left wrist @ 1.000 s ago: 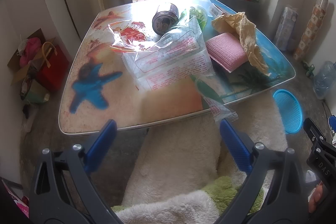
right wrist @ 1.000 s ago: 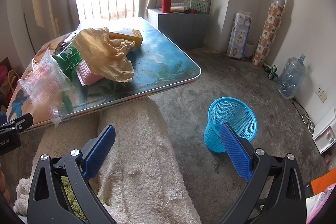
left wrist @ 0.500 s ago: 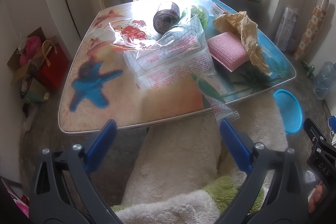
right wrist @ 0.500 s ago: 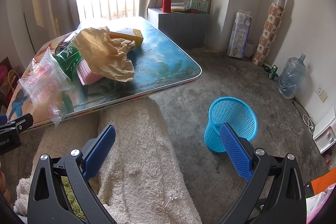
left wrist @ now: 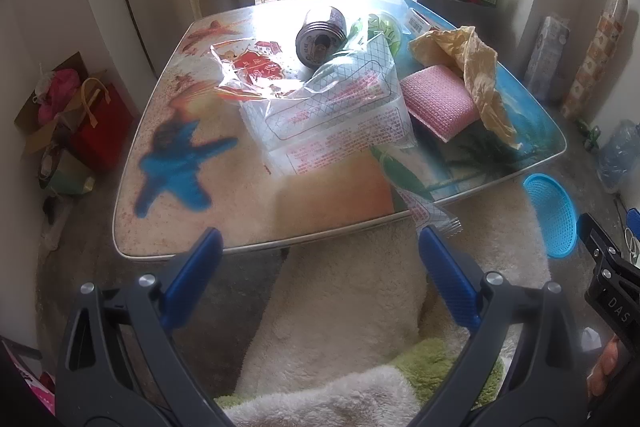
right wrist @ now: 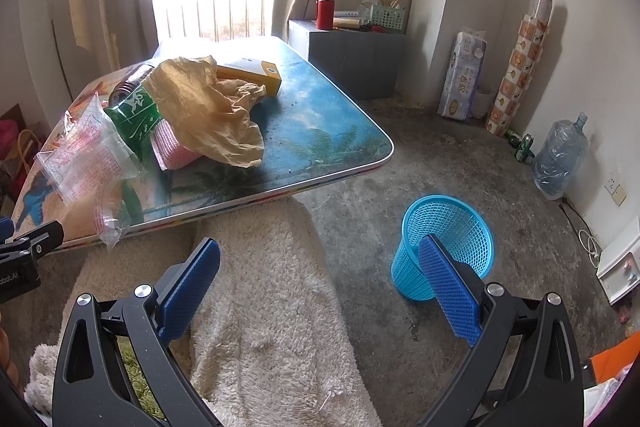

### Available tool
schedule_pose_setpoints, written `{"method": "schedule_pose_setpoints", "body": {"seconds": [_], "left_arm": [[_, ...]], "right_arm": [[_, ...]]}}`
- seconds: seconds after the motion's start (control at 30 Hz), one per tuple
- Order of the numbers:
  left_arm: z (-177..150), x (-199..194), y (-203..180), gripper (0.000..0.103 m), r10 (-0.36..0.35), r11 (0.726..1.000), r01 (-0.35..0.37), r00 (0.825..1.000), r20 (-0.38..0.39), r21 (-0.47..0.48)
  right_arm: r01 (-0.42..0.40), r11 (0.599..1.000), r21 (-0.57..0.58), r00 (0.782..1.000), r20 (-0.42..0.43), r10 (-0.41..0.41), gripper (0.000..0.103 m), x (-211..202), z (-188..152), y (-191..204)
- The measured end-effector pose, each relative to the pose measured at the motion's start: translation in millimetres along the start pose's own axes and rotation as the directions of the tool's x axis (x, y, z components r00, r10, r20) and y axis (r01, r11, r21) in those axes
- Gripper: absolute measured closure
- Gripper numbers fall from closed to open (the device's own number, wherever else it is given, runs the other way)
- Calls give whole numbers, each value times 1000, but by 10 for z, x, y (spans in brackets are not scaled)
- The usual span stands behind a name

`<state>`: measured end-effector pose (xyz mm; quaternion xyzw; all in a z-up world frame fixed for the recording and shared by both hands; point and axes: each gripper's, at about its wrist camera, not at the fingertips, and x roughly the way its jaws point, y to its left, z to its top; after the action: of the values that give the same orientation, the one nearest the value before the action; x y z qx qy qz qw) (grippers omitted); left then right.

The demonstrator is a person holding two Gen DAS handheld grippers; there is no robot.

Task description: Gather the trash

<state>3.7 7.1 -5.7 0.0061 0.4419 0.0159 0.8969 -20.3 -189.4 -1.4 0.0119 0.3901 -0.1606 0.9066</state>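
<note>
A low table (left wrist: 248, 211) (right wrist: 332, 131) carries a heap of trash: clear printed plastic bags (left wrist: 340, 115) (right wrist: 84, 163), a red-printed wrapper (left wrist: 256, 67), a metal can (left wrist: 320, 33) on its side, a green packet (right wrist: 134, 115), crumpled tan paper (left wrist: 476, 67) (right wrist: 208, 115), a pink sponge (left wrist: 438, 103) and a yellow box (right wrist: 256, 75). A blue mesh basket (right wrist: 444, 247) (left wrist: 552, 215) stands on the floor right of the table. My left gripper (left wrist: 320, 279) is open and empty, short of the table's near edge. My right gripper (right wrist: 320, 287) is open and empty above the rug, beside the basket.
A cream shaggy rug (right wrist: 264, 307) lies in front of the table. A grey cabinet (right wrist: 352, 59) with a red flask (right wrist: 325, 11) stands at the back. A water jug (right wrist: 560, 155) and tissue pack (right wrist: 464, 75) line the right wall. Bags (left wrist: 80, 115) sit left.
Both views have shifted only slightly; the left gripper has edged a little closer to the table. Both grippers stay open and empty.
</note>
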Motion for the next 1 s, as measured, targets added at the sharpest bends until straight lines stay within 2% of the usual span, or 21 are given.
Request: {"method": "schedule_pose_setpoints", "body": {"seconds": [0.27, 0.43, 0.63, 0.77, 1.0], "left_arm": [[20, -40, 243, 9, 28, 999, -26, 999, 32, -48], [19, -22, 428, 9, 2, 996, 2, 999, 38, -90], [50, 58, 590, 8, -30, 995, 34, 999, 44, -94], [116, 103, 700, 9, -31, 996, 35, 998, 54, -87], [208, 114, 888, 8, -8, 996, 15, 996, 87, -85]], "right_arm": [[-77, 994, -73, 996, 41, 80, 6, 28, 418, 345], [-107, 988, -110, 990, 76, 116, 6, -43, 560, 583], [-107, 986, -127, 992, 51, 114, 6, 8, 596, 773], [-135, 986, -102, 990, 24, 138, 6, 94, 663, 848], [-133, 986, -102, 990, 28, 136, 6, 209, 822, 998]]}}
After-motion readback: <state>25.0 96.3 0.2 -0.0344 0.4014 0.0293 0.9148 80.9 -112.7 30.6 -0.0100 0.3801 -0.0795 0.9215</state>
